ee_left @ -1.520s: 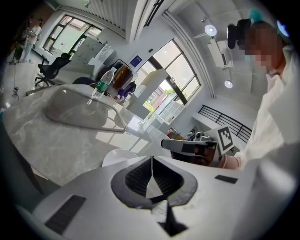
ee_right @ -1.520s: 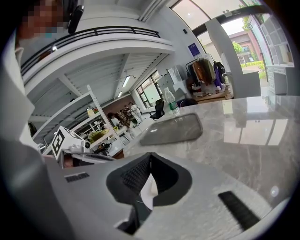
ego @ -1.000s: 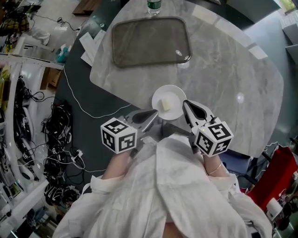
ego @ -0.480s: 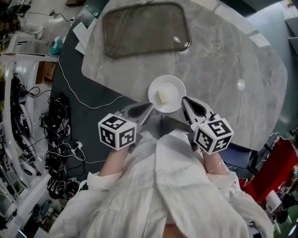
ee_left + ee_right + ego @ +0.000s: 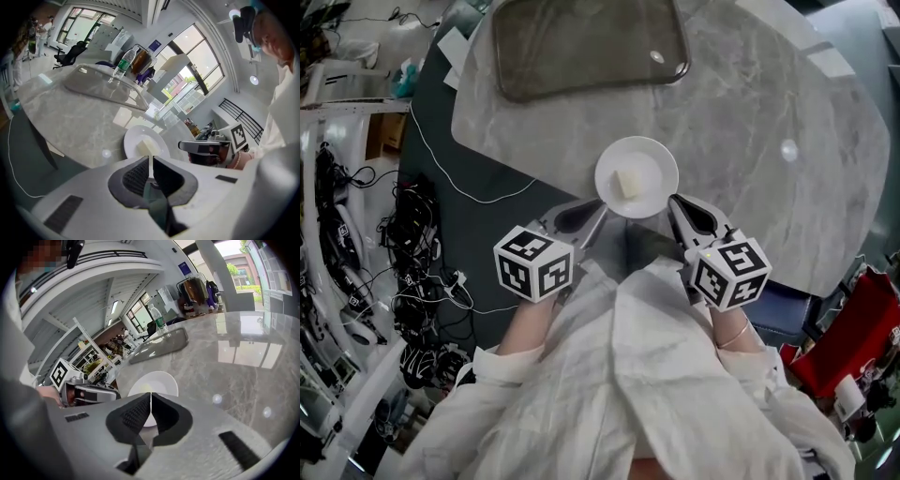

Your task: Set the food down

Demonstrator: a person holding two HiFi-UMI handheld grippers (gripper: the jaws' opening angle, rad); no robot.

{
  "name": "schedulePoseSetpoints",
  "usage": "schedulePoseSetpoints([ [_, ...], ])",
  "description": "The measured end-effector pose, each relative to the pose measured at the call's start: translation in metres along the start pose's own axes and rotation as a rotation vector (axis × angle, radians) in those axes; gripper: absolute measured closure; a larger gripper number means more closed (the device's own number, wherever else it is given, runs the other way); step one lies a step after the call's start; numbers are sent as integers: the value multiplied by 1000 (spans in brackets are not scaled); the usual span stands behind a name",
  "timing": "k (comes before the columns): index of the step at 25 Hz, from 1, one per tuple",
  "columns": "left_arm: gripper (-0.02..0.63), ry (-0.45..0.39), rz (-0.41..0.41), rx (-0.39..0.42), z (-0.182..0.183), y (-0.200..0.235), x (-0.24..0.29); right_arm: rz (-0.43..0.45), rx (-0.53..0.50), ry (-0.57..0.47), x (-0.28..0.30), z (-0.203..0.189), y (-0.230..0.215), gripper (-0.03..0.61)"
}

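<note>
Left gripper (image 5: 601, 210) and right gripper (image 5: 672, 202) clamp the plate (image 5: 652, 161) rim; the bottle (image 5: 123, 63) past the tray (image 5: 581, 47) shows only in their views, gone from the head view since 1 second ago.

Tabletop (image 5: 769, 103) centre and right side bare, wide open for passing. Tray (image 5: 586, 42) blocks the far-left edge, bottle (image 5: 123, 62) just past it. Plate (image 5: 637, 176) at the near edge; bare strip between plate and tray.
</note>
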State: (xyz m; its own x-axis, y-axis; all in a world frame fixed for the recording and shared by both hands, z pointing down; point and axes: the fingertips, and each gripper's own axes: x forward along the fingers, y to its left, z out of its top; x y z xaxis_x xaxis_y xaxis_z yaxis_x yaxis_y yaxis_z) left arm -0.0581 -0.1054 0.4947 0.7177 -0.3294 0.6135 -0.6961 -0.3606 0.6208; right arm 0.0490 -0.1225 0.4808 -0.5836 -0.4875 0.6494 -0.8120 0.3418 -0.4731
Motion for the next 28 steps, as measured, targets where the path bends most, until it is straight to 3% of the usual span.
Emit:
schedulePoseSetpoints([
  [14, 592, 35, 28, -76, -19, 17, 12, -11, 56, 53, 5, -23, -17, 574],
  [19, 534, 37, 38, -86, -19, 18, 14, -17, 68, 72, 6, -29, -21, 571],
  [22, 512, 38, 38, -103, -20, 19, 16, -11, 77, 86, 9, -31, -22, 494],
  [28, 497, 0, 29, -165, -18, 20, 18, -20, 95, 109, 14, -37, -24, 477],
])
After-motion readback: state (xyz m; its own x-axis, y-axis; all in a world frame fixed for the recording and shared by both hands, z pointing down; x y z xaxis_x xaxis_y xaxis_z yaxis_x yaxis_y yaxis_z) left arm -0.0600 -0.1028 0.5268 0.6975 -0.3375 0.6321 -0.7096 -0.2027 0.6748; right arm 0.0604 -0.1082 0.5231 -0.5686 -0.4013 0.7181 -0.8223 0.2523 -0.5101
